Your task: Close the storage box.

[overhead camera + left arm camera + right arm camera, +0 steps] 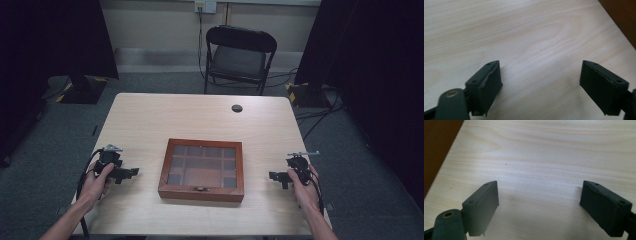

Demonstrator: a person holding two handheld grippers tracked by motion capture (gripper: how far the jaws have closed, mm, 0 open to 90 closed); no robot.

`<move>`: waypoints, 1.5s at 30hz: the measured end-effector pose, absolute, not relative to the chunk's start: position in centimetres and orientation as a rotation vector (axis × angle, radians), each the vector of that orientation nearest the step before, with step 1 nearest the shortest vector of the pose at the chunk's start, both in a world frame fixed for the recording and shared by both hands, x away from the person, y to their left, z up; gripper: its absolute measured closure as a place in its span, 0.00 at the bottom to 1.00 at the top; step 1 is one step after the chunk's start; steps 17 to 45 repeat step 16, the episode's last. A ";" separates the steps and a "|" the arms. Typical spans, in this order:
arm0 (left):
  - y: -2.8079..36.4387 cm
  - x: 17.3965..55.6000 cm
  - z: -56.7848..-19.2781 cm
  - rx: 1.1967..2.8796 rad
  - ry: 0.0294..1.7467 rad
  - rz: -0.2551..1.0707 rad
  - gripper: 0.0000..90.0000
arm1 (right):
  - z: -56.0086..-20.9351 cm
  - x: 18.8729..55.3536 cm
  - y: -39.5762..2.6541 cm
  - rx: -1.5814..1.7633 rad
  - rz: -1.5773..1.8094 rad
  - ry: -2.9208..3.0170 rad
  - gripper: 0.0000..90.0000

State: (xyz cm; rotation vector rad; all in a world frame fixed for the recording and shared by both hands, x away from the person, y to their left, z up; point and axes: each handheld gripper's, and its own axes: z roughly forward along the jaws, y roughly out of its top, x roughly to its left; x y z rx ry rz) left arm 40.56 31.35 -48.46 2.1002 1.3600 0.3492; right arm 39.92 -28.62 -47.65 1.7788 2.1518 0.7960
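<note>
One wooden box [201,170] with a glass-paned lid is sitting at lower centre of the frame on one desk [150,120]. Two grippers are flanking it: the left gripper [131,173] at lower left, the right gripper [272,176] at lower right. One folding chair [239,56] is standing at upper centre. One dark round grommet [237,108] is showing in the desk's far edge.

A black folding chair [240,55] stands behind the table [165,115].
</note>
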 end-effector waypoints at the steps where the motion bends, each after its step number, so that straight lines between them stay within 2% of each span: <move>1: 31.3 40.6 -48.5 2.100 1.360 0.349 0.18 | -47.7 40.0 -28.5 1.758 0.782 2.150 0.16; 2: 31.1 40.5 -48.8 2.075 1.368 0.411 0.18 | -47.8 39.9 -28.3 1.754 0.768 2.140 0.15; 3: 31.1 40.5 -48.8 2.075 1.368 0.411 0.17 | -47.8 39.9 -28.3 1.754 0.768 2.140 0.15; 6: 30.4 40.4 -49.3 2.081 1.361 0.511 0.15 | -48.9 39.7 -27.4 1.624 0.727 2.101 0.00; 13: 30.3 40.2 -50.1 2.028 1.336 0.547 0.03 | -50.1 39.4 -26.8 1.544 0.823 1.998 0.00; 16: 30.4 40.2 -50.3 2.017 1.329 0.556 0.00 | -50.1 39.4 -26.8 1.544 0.823 1.998 0.00; 45: 30.4 40.2 -50.3 2.017 1.329 0.556 0.00 | -50.1 39.4 -26.8 1.544 0.823 1.998 0.00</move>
